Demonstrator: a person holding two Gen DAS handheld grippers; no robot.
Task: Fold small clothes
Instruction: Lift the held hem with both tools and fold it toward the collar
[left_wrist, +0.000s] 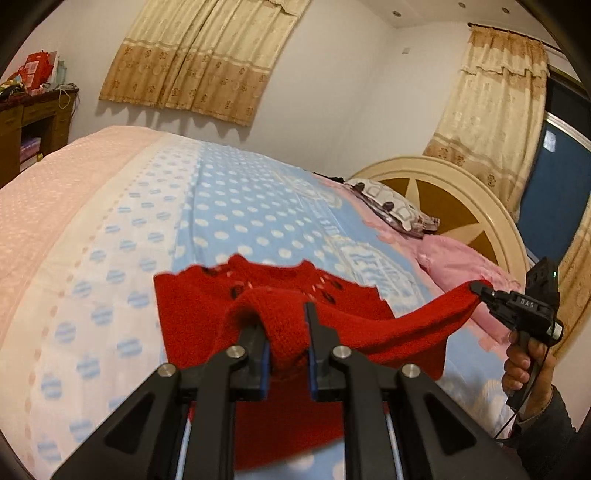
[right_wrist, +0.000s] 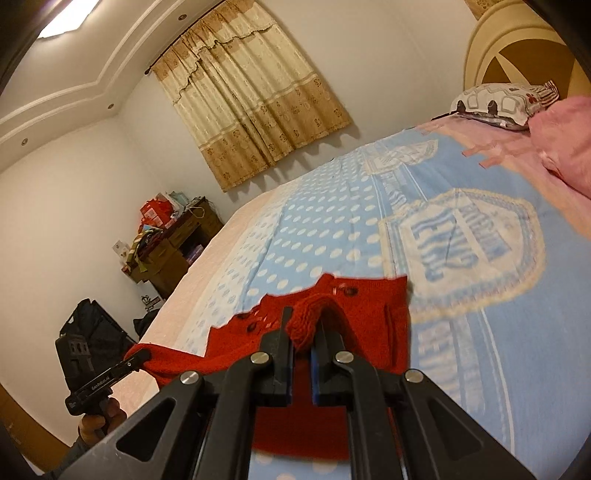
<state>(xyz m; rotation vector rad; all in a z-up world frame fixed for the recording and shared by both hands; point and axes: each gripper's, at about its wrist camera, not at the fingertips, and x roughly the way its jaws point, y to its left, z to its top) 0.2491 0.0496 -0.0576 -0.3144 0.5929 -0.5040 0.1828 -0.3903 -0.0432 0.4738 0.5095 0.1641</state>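
Left tongs (left_wrist: 282, 325) are clamped on a bunched fold of the red knit (left_wrist: 207, 306); the cloth humps up between the two black fingers (left_wrist: 314, 325) and hangs over them. These tongs tilt somewhat downward toward the bed (left_wrist: 229, 206), fingers running toward 12 o'clock in the left wrist view.

Right tongs (right_wrist: 303, 328) are likewise closed tight on a rolled edge of the knit, a small red wad pinched between the fingers (right_wrist: 284, 325), also pitched a little down and aimed toward 12 o'clock in their own view.

Each pair shows in the other's camera. From the left wrist, the right tongs (left_wrist: 478, 288) sit at 3 o'clock, gripping the tip of a sleeve pulled out taut to the side; the right hand (left_wrist: 524, 363) wraps the pistol grip from below, dark sleeve (left_wrist: 546, 428) behind it. From the right wrist, the left tongs (right_wrist: 142, 356) sit at 8 o'clock, holding the other sleeve end, with the left hand (right_wrist: 99, 421) under the handle.

The knit is stretched between the two pairs, lifted at the held ends, its buttoned body lying on the blue dotted sheet (right_wrist: 332, 229) beyond the fingers.

Farther out: a pink pile (left_wrist: 458, 262) at 3 o'clock, a patterned pillow (left_wrist: 391, 210) against the round headboard (left_wrist: 461, 206), curtains (left_wrist: 199, 59) at 12, and a cluttered dresser (left_wrist: 33, 118) at 10.
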